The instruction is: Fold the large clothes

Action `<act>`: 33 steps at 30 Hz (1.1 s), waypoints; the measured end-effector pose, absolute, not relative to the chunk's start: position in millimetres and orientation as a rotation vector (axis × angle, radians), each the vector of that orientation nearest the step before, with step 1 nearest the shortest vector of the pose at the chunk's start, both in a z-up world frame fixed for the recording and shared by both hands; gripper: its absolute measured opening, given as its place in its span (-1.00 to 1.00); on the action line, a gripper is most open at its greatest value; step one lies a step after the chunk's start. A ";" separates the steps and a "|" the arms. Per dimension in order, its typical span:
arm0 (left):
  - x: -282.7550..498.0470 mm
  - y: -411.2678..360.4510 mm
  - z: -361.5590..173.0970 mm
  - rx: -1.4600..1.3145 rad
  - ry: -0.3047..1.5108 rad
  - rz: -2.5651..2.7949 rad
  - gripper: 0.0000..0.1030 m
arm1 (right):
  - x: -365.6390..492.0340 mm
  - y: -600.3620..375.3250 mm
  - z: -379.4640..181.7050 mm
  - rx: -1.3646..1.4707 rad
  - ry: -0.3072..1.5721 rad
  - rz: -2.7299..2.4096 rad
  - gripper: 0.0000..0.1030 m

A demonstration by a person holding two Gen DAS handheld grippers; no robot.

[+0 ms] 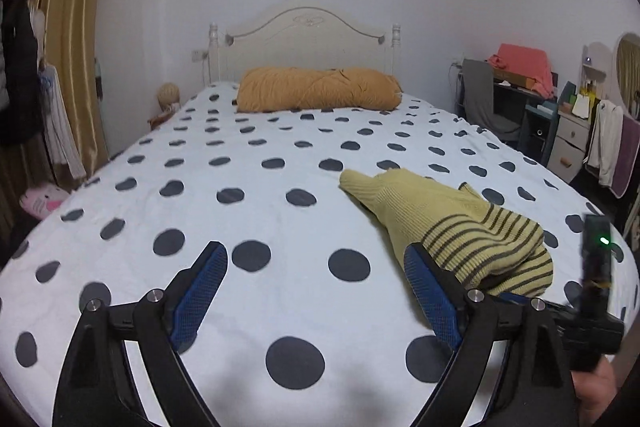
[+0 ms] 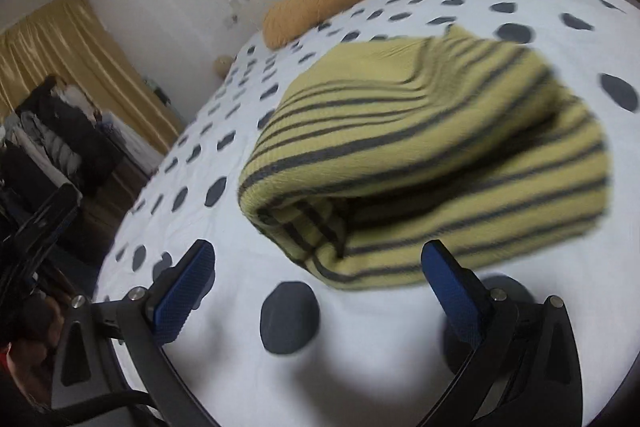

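Now the striped sweater (image 2: pixel 432 155) lies bunched just ahead of the wide-spread right gripper (image 2: pixel 320 267).

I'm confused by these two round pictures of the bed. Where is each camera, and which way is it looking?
Left wrist: sits on the left gripper, level, facing up the spotty bed toward the headboard; the open gripper and right gripper show.
Right wrist: sits on the right gripper, tilted, facing the striped sweater; it is open.
Both show: sweater, bed, orange bolster.
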State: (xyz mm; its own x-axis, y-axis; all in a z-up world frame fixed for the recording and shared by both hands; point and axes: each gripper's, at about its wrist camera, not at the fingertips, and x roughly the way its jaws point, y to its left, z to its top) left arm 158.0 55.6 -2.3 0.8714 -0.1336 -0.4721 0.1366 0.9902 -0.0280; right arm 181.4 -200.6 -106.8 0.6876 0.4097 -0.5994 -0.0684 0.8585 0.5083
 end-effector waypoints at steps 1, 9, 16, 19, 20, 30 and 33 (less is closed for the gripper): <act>156.0 56.8 -7.1 0.001 0.498 -0.148 0.77 | 190.3 -190.2 -107.2 0.462 0.765 0.281 0.99; 169.1 79.5 -45.7 -0.115 0.568 -0.175 0.77 | 219.8 -132.0 -110.8 0.267 0.747 0.119 0.52; 172.1 114.3 -43.1 -0.223 0.548 -0.137 0.77 | 229.8 -120.5 -127.4 0.200 0.806 0.012 -0.22; 169.7 117.5 -38.2 -0.251 0.522 -0.138 0.77 | 214.4 -112.6 -126.0 0.279 0.793 0.031 -0.23; 168.9 116.1 -36.8 -0.251 0.518 -0.141 0.77 | 213.3 -106.6 -131.1 0.290 0.796 0.040 -0.23; 171.2 97.6 -36.9 -0.212 0.541 -0.155 0.79 | 154.2 -165.1 -109.0 0.331 0.783 0.149 0.61; 182.6 82.9 -32.4 -0.200 0.559 -0.167 0.79 | 139.3 -213.1 -87.1 0.382 0.717 0.064 0.61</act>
